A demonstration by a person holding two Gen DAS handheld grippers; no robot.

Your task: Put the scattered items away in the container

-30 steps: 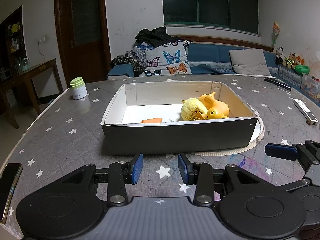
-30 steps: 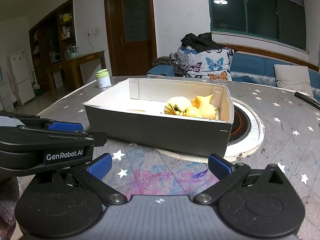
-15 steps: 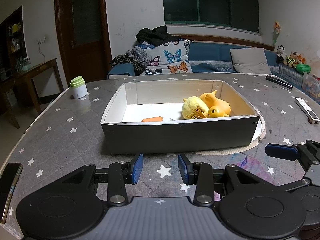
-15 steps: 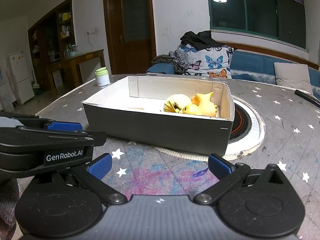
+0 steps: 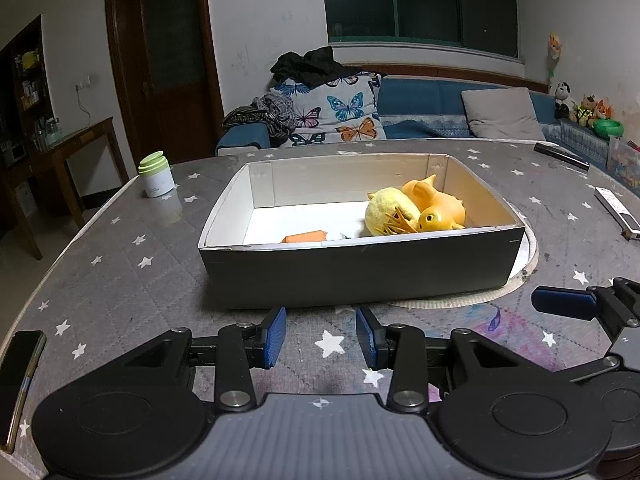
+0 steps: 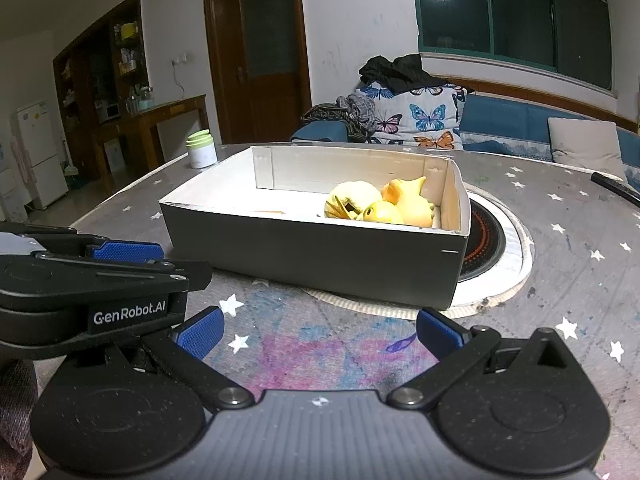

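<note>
- We note the left tongs (image 5: 321, 342): matte black linkage arms, silver pivot screws, two round black discs at the base.
- Its pads (image 5: 275, 336) are blue and finely textured.
- A grey ribbed housing sits between the discs, marked with a small white crosshair.
- The right tongs (image 6: 320, 330) share this build, with blue pads (image 6: 199, 336).
- White "GenRobot.AI" lettering shows on the left unit's side in the right wrist view.

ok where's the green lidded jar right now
The small white jar with a green lid stands on the star-patterned table, far left in the left wrist view, beyond the dark cardboard box.
</note>
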